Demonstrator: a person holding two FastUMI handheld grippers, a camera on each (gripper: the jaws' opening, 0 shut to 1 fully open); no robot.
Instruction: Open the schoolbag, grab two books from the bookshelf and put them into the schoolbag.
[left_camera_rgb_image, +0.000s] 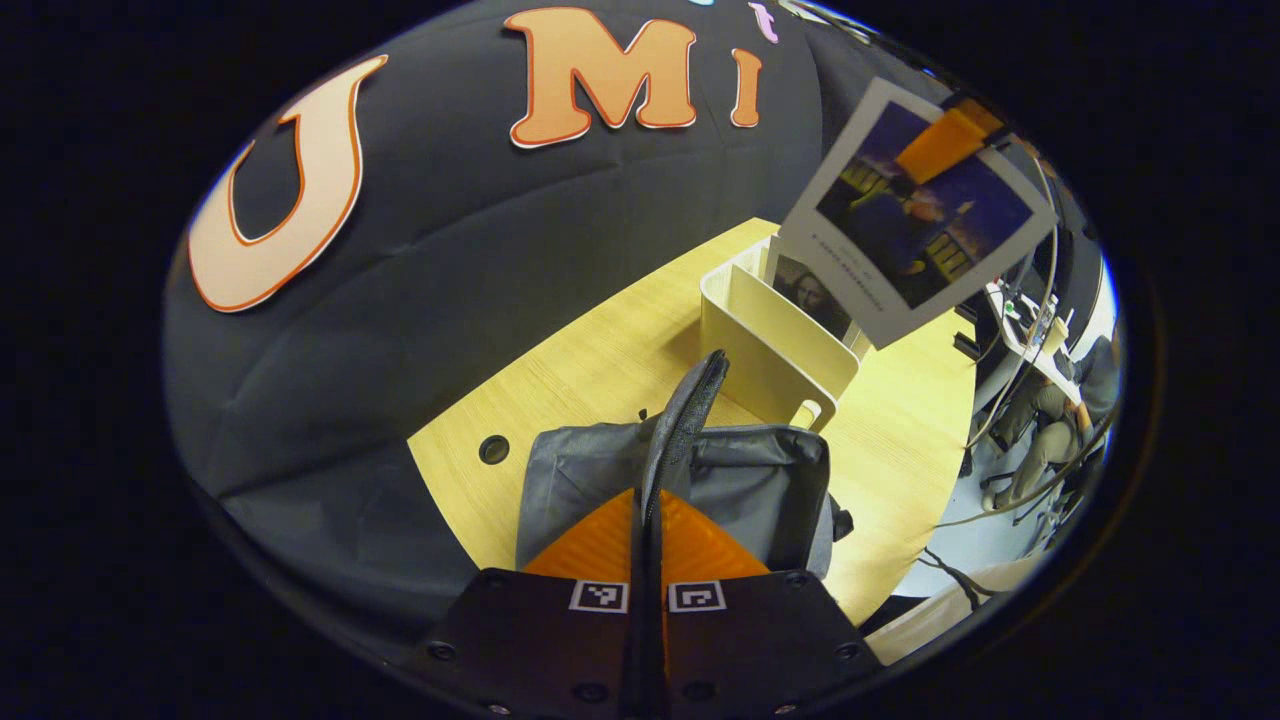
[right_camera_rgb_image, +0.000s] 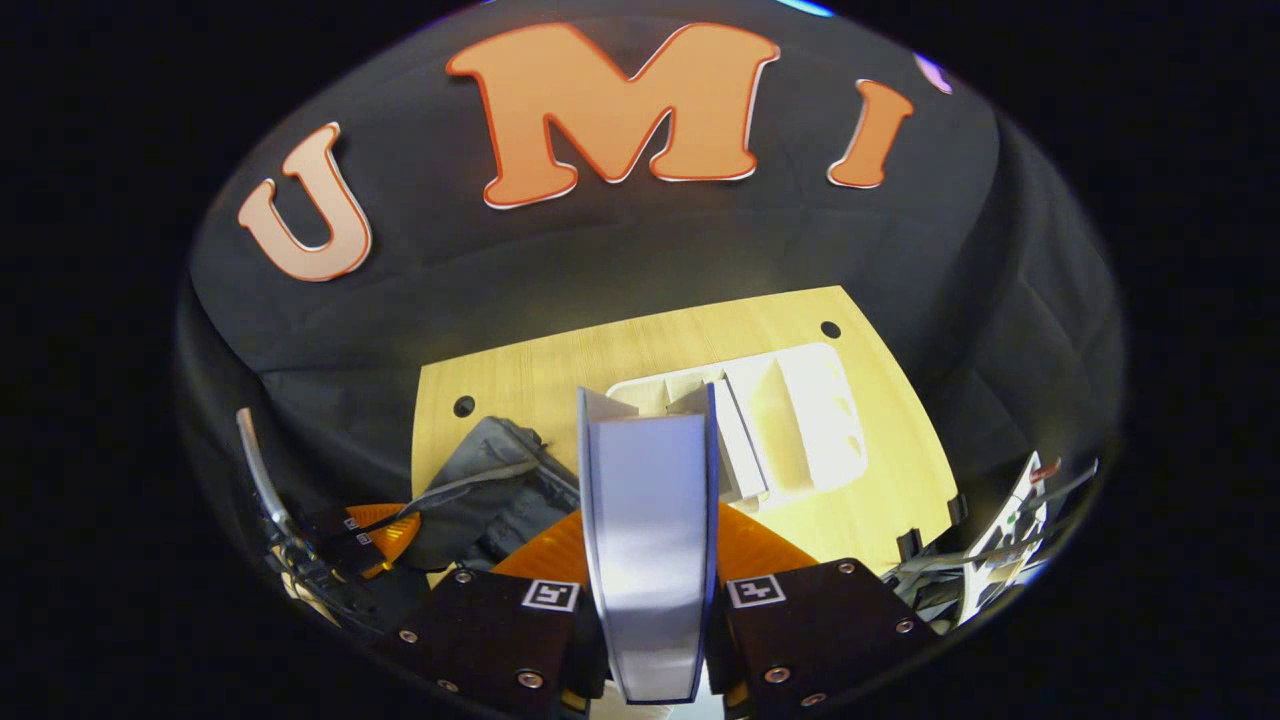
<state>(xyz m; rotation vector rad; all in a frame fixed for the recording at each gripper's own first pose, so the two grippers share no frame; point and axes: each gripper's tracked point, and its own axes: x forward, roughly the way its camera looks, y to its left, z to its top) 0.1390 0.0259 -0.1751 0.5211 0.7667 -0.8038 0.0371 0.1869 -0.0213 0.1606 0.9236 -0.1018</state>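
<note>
A light wooden tabletop (left_camera_rgb_image: 600, 370) is seen in front of a black cloth wall. On it lies the grey schoolbag (left_camera_rgb_image: 740, 480), its flap (left_camera_rgb_image: 685, 410) pinched and lifted upright by the left gripper (left_camera_rgb_image: 648, 520), whose fingers are closed tight on the fabric so that the mouth is held open. Just behind the bag stands the cream bookshelf (left_camera_rgb_image: 770, 340), a divided desktop holder in which one book (left_camera_rgb_image: 815, 295) is left.

A second book (right_camera_rgb_image: 650, 540) is clamped edge-on between the fingers of the right gripper (right_camera_rgb_image: 650, 590); in the left gripper view the same book is seen raised above the shelf, its cover a dusk photograph within a white border.

The step in hand is judged to be the carrying of a book from shelf to bag. The next move calls for the book to be swung over the opened mouth and lowered in, clear of the raised flap.

A line of small print lies under the cover photograph, too small to be read.
</note>
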